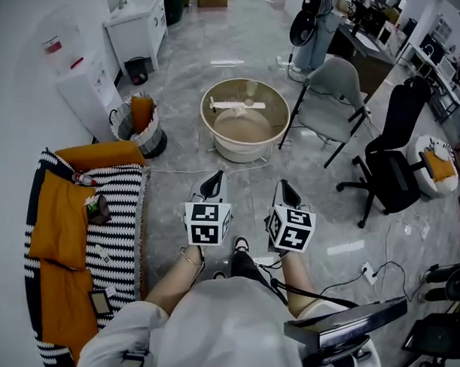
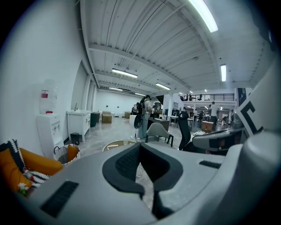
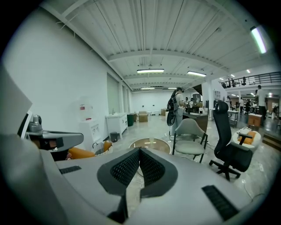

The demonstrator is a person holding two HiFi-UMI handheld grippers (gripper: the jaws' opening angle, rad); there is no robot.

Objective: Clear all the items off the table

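Grey marbled floor (image 1: 182, 57), round beige table (image 1: 239, 151), grey chair (image 1: 332, 100) beside.

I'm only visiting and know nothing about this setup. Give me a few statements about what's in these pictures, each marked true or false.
1. The left gripper and the right gripper are both shut, with nothing between their jaws. True.
2. The round table is bare. False: a white item lies on it.
3. A grey chair stands beside the round table. True.
4. The cushions on the striped blanket are blue. False: they are orange.
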